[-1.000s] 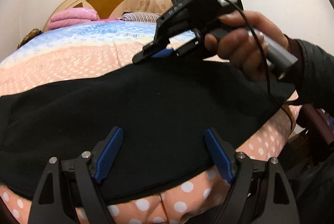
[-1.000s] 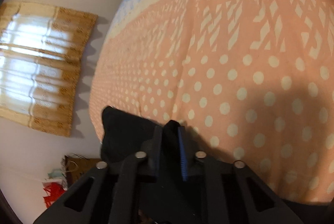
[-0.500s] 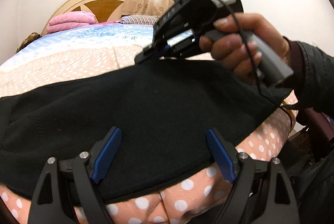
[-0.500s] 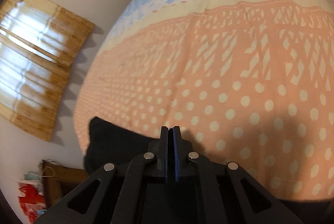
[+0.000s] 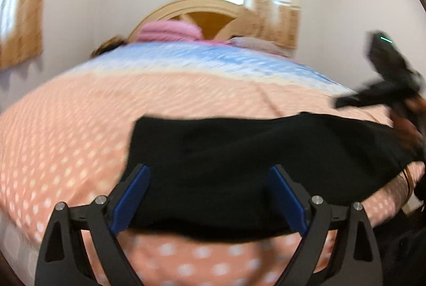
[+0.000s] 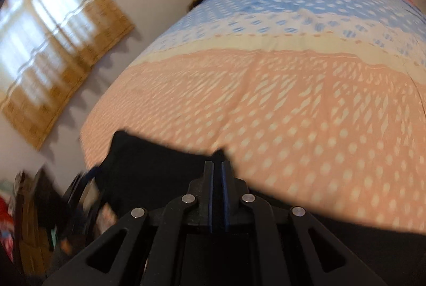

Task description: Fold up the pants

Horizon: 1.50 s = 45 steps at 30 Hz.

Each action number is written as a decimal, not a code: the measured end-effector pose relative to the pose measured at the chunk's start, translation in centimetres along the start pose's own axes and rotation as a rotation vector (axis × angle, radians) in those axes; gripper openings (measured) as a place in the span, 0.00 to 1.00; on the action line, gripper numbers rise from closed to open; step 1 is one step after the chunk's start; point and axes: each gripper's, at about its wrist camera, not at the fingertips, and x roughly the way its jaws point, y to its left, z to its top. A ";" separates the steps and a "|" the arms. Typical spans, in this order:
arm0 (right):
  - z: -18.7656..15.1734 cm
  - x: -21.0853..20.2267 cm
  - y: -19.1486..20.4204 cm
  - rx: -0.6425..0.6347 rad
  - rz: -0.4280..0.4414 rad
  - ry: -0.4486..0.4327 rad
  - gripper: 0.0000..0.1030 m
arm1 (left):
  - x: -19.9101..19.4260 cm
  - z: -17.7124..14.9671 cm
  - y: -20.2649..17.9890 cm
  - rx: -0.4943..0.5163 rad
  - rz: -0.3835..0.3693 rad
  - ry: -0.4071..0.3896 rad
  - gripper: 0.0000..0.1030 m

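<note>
Where half a second ago the black pants point(image 5: 239, 168) stretched right across the left wrist view, their left end now stops short near the middle of the picture, a squared-off edge with bare spotted quilt point(image 5: 66, 142) to its 9 o'clock. The right gripper point(image 5: 348, 100) has swung away too: it was up at 12 o'clock over the cloth, and now it sits out at 3 o'clock, blurred, a small green light showing on its body. The left gripper point(image 5: 210, 192) has kept its jaws spread wide, blue ribbed pads either side of the cloth's near edge and gripping nothing.

In the right wrist view the jaws stay pressed together at 6 o'clock with only a thin slit between the blue pads; a tuft of black fabric stands just above the tips (it looks pinched there, though the contact itself is hidden). The pants point(image 6: 149, 166) spread from there toward 9 o'clock, soft, matte and slightly rumpled.

The quilt is puffy, peach with white dots, then a cream band, then blue. A folded pink blanket point(image 5: 169, 31) lies against the curved wooden headboard point(image 5: 210, 11) at 12 o'clock
</note>
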 end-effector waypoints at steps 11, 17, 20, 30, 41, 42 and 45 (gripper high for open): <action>-8.8 0.8 2.5 -0.130 -0.013 0.041 0.42 | 0.6 -1.5 -1.3 0.172 0.084 -0.002 0.95; -9.9 -1.6 2.1 -0.117 -0.053 0.001 0.42 | -0.3 -0.3 0.0 0.082 0.085 -0.027 0.98; -11.0 -1.5 1.2 -0.120 -0.088 0.014 0.42 | 0.9 -0.7 1.1 0.026 0.102 0.038 1.00; -11.6 -6.4 -0.1 -0.103 -0.269 -0.114 0.42 | -1.5 0.6 1.0 -0.035 0.157 -0.050 1.00; -11.9 -6.0 -3.8 -0.089 -0.558 -0.082 0.44 | 0.6 1.9 -2.3 0.004 0.132 0.010 1.00; -12.2 -6.0 -4.2 -0.088 -0.550 -0.097 0.45 | 1.2 1.6 -2.6 0.014 0.128 0.034 1.00; -12.4 -6.2 -4.7 -0.077 -0.548 -0.111 0.51 | 2.7 0.7 -2.9 0.033 0.149 0.089 1.00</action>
